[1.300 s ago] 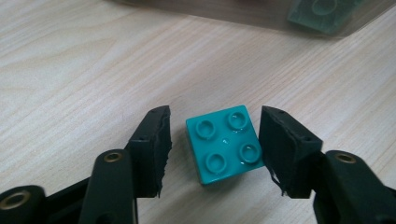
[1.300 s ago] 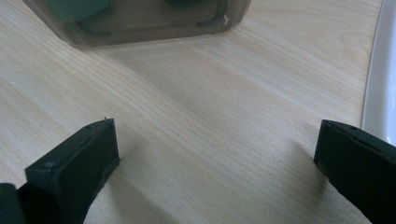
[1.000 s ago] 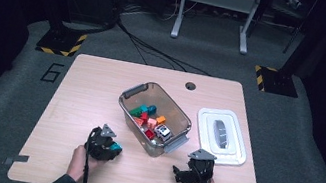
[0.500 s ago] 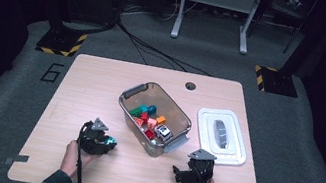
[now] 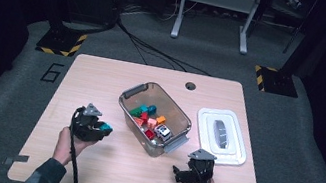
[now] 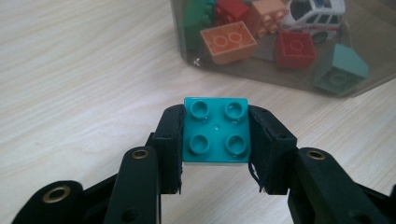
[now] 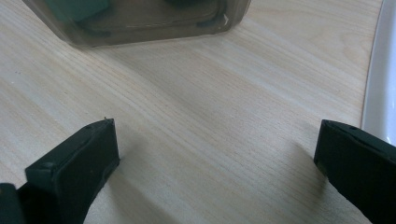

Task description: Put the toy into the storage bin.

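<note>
Your left gripper (image 6: 215,154) is clamped on the teal brick (image 6: 215,132), held above the surface (image 5: 103,76) just left of the clear bin (image 5: 130,97). Your right gripper (image 7: 217,158) has its fingers wide apart, nothing between them.

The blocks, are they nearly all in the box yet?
Several blocks and a toy car already lie in the clear box. The left claw grips a teal block beside it, still to go in. The right claw rests open. The white lid lies apart, not yet on.
</note>
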Tool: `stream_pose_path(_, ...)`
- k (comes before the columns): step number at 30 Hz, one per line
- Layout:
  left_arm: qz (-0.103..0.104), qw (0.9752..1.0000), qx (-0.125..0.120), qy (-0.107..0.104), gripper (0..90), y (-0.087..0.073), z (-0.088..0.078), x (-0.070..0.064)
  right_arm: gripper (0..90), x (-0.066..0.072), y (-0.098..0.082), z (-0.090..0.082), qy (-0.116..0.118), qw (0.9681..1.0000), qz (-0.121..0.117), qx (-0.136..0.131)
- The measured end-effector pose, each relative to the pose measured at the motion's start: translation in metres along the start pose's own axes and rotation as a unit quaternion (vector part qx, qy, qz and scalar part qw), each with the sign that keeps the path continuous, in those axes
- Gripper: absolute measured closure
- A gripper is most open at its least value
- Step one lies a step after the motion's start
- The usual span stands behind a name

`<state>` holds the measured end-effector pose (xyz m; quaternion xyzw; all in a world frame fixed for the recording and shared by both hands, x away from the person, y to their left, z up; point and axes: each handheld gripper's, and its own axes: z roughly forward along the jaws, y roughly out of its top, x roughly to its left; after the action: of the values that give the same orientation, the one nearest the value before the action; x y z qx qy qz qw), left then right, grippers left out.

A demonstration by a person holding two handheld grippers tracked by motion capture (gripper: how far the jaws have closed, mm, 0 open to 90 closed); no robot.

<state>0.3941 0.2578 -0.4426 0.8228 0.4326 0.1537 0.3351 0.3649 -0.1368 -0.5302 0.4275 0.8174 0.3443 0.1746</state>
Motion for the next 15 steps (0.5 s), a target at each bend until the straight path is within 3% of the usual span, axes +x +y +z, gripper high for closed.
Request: stream_pose_path(15, 0.014, 0.9998, -0.015, 0.005, 58.8, 0.040, -0.028, 0.011, 0.0, 0.000, 0.000, 0.000, 0.000, 1.0000, 0.000, 0.000)
